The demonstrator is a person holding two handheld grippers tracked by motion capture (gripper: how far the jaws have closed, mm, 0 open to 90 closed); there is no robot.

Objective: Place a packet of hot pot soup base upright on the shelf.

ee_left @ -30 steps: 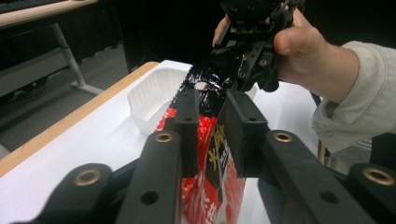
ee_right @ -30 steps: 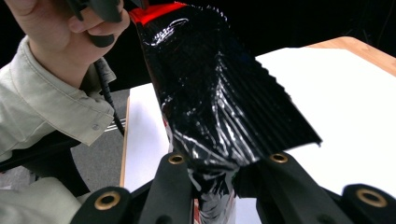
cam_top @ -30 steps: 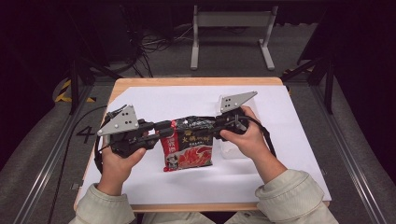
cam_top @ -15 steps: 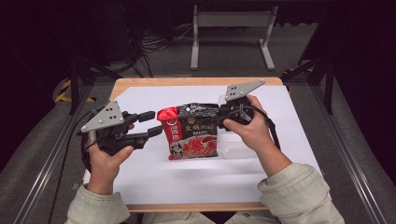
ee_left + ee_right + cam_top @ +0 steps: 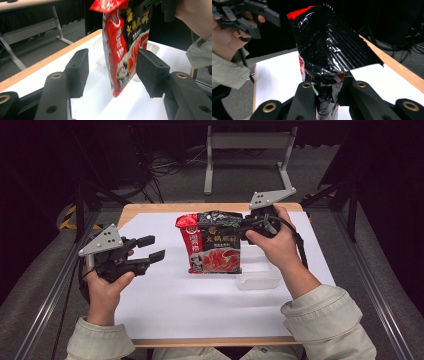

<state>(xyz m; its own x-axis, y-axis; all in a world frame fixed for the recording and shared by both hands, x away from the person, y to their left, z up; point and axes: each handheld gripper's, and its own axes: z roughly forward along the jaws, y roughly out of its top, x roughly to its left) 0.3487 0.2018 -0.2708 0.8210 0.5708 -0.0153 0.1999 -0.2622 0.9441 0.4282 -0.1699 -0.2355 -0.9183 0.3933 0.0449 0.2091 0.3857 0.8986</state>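
Nearest, two pale sleeves come in over the table's [image 5: 165,320] near edge, one gripper in each hand. Left gripper [image 5: 154,248] sits at the left, off the white sheet's middle, jaws pointing at the pouch [image 5: 215,247]; they have just been opening and now stand apart with nothing pressed between the pads. From the left gripper view the pouch hangs in line with the gap but farther off, its lower corner clear of both pads [image 5: 152,72]. Next out, a clear tray [image 5: 257,281] lies on the sheet just right of and below the pouch. Then the pouch itself: red and black, printed face toward the person, hanging upright above the middle of the table. Right gripper [image 5: 240,227] is clamped on its crumpled top corner; the right gripper view shows black foil [image 5: 329,52] bunched between the closed jaws. Farther back, the table's wooden far edge, then a grey metal frame [image 5: 247,142] on dark floor.
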